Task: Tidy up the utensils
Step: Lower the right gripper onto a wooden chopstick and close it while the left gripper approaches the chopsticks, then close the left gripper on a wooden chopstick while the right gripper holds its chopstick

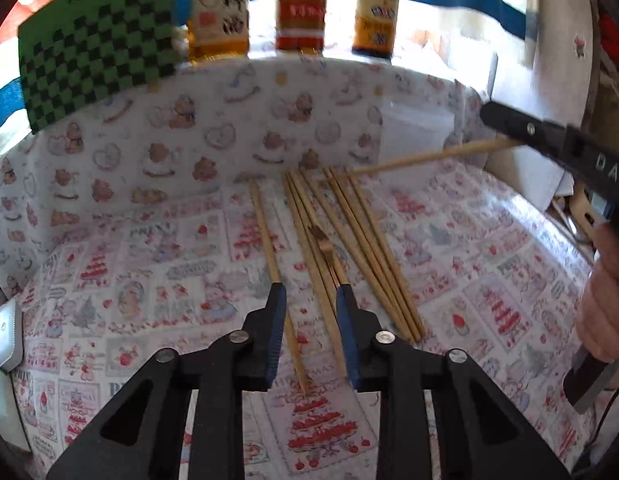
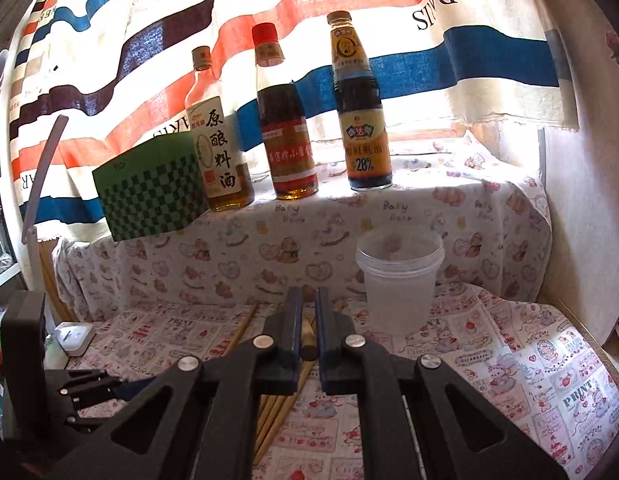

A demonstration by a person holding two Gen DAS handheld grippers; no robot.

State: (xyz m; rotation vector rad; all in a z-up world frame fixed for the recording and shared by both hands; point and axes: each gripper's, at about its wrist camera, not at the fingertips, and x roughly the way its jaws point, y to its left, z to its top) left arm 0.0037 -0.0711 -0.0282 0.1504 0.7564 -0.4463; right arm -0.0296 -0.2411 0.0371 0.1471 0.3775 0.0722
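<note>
A: Where are the utensils sitting right now?

B: Most of the chopsticks (image 1: 349,248) are lying loose in a rough bundle on the table (image 1: 129,260), which is covered with a printed cloth, and a small fork (image 1: 323,246) is resting on top of them. One single chopstick (image 1: 429,156) is being carried by the right gripper (image 2: 308,320), lifted at an angle with its far tip near the others.

A: And how is that gripper sitting on it?

B: Its jaws are nearly together, pinching the stick close to its thick end; in the right wrist view the wood is showing between the blue pads (image 2: 296,320).

A: How do you expect it to handle?

B: I'm judging it light, stiff and thin, likely bamboo. Held near one end, it is probably prone to pivoting or slipping in the pads, so a grip nearer the middle might steady it. The clear plastic cup (image 2: 399,276) standing just ahead to the right is looking like the likely destination.

A: And the left gripper?

B: The left gripper (image 1: 311,300) is hovering low over the bundle, jaws apart, holding nothing. Its fingers are straddling a few sticks and the fork handle; whether they are touching, I cannot tell.
</note>
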